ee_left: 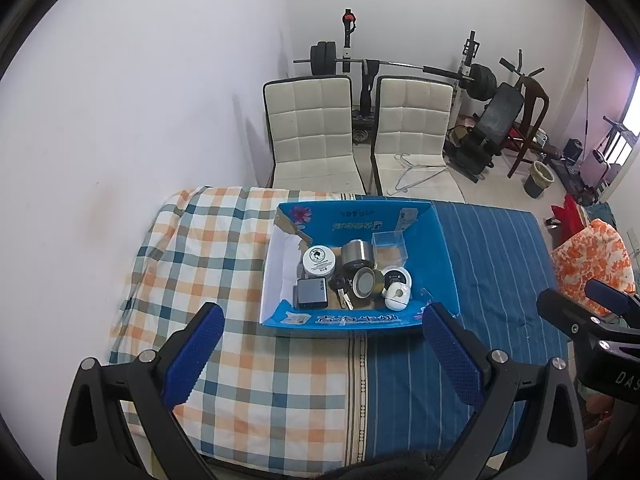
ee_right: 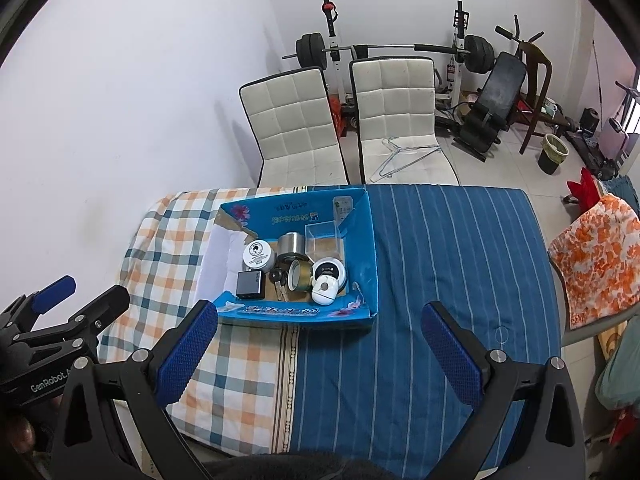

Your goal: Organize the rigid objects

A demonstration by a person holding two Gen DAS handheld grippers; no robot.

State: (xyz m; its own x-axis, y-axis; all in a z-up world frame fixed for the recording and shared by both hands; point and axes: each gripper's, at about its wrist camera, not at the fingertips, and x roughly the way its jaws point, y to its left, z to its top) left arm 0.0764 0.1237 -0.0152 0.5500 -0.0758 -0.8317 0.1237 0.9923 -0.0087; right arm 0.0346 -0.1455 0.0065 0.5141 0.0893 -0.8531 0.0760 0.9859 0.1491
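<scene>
the open blue cardboard box (ee_left: 438, 256) sat on a table covered half in orange-and-teal checked cloth (ee_left: 224, 248) and half in blue striped cloth (ee_left: 492, 264), and it served as the landmark for everything else. inside the box lay the rigid things: a round white jar with a printed lid (ee_left: 319, 261), a shiny metal cylinder (ee_left: 357, 253), a clear plastic cube (ee_left: 389, 245) at the far right corner, a dark grey rectangular charger block (ee_left: 311, 293) at the near left, a brass-rimmed roll on its side (ee_left: 365, 282), a black-headed key (ee_left: 341, 286) and a white earbud-style case standing open (ee_left: 396, 285). nothing loose showed on the cloth around the box, so the gathering looked finished or nearly so; perhaps only tidying inside remained. the left gripper (ee_left: 322, 354) hovered just short of the box's near wall, jaws spread wide and empty. the right gripper (ee_right: 318, 354) hung likewise before that wall, also wide apart, holding nothing.
</scene>
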